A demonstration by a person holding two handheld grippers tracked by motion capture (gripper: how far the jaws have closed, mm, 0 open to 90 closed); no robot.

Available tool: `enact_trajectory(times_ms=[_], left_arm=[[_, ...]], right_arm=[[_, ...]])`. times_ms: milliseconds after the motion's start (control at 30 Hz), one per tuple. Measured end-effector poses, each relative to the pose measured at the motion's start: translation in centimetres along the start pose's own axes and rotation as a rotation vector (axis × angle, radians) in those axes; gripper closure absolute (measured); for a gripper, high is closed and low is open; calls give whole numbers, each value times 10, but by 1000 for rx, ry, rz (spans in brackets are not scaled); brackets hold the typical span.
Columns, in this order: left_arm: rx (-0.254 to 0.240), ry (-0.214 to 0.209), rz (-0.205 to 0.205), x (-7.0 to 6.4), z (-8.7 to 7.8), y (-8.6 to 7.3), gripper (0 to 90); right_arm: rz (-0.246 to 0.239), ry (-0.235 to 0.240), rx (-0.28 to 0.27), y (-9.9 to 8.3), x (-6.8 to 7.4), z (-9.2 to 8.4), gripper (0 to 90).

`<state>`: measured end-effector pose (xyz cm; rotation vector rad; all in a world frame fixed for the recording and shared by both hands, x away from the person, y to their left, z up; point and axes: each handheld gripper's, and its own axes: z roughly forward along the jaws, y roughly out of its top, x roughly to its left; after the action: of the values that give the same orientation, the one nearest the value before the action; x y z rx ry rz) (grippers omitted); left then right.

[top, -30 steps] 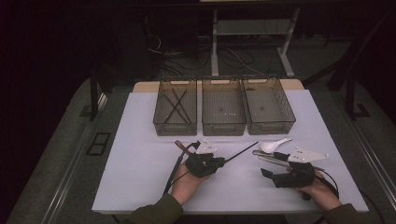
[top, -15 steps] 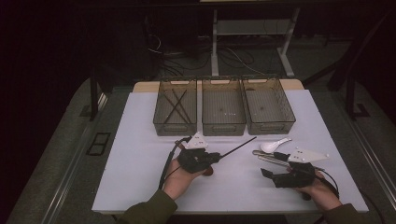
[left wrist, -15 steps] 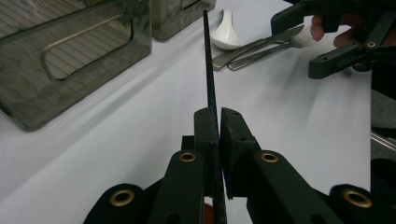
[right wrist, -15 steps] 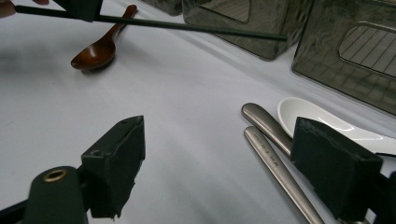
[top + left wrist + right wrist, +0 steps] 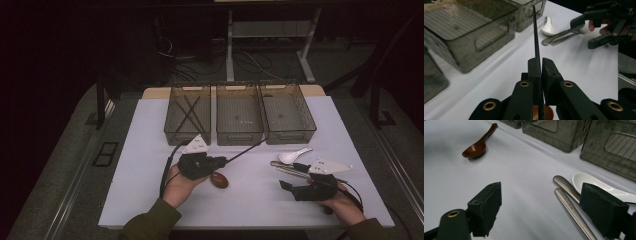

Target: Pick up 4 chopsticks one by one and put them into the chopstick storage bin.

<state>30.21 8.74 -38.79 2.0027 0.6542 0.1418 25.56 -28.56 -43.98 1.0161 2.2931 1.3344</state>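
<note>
My left gripper [image 5: 221,161] is shut on a thin black chopstick [image 5: 247,149], which it holds off the table with the tip pointing toward the middle bin [image 5: 239,134]. In the left gripper view the chopstick [image 5: 535,35] runs straight up from between the closed jaws. A brown wooden spoon [image 5: 218,180] lies on the white table just below that gripper. My right gripper [image 5: 291,176] rests open at the right, its jaws either side of two metal utensil handles [image 5: 569,192] and a white ceramic spoon [image 5: 584,181].
Three smoky plastic bins stand in a row at the back: the left bin [image 5: 187,132] holds crossed black chopsticks, the right bin [image 5: 289,134] looks bare. The white table [image 5: 140,165] ends near the person's forearms at the front edge.
My left gripper has lifted and moved left and toward the bins with the chopstick, uncovering the brown spoon. The right gripper stayed put.
</note>
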Motion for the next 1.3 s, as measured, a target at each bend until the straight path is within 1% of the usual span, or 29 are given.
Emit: enact_trajectory(times_ms=[400,767,1000,1067,1100,1133,1300], left_arm=[[-40,54,-26,18,-21,2,848],[-66,115,-61,42,-42,0,848],[-81,167,-85,60,-51,3,848],[-75,183,-84,66,-52,3,848],[-77,192,-91,69,-52,3,848],[-76,196,-90,72,-52,3,848],[-61,242,-106,89,-53,4,848]], right_arm=[[1,0,2,0,0,0,176],[0,-1,3,0,0,0,176],[1,-2,1,0,0,0,175],[0,-3,3,0,0,1,175],[0,-3,4,0,-1,1,175],[1,-3,3,0,-1,1,176],[3,-3,4,0,-1,1,176]])
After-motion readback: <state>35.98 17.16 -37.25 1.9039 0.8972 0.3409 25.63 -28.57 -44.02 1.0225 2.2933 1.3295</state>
